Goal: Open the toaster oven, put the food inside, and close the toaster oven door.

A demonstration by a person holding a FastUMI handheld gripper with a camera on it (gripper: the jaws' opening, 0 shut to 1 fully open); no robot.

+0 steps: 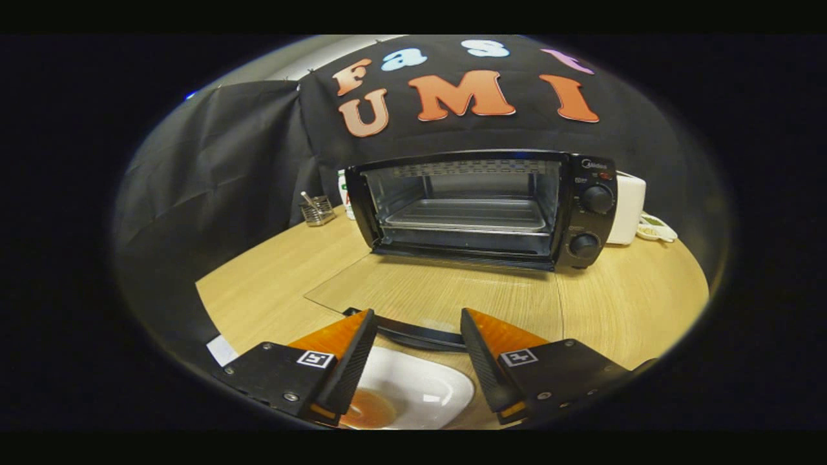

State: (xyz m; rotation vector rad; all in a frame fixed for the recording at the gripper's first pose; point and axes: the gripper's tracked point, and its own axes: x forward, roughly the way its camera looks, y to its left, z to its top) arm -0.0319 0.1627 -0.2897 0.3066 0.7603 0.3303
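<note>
My fingers (418, 352) are spread open above the white plate (423, 387) on the near worktop (620, 310). The toaster oven (484, 210) stands open beyond; I'd lower squarely, pinching the plate's rim.

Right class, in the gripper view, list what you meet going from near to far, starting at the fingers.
Open gripper → white dish between its fingers → dropped-open glass door → toaster oven → tray inside.

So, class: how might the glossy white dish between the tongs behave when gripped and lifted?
The glossy white dish looks like glazed ceramic: probably rigid, slippery and chippable. Its shallow, sloped rim may slide from the open tongs. The brown food lying in it could shift if tilted.
</note>
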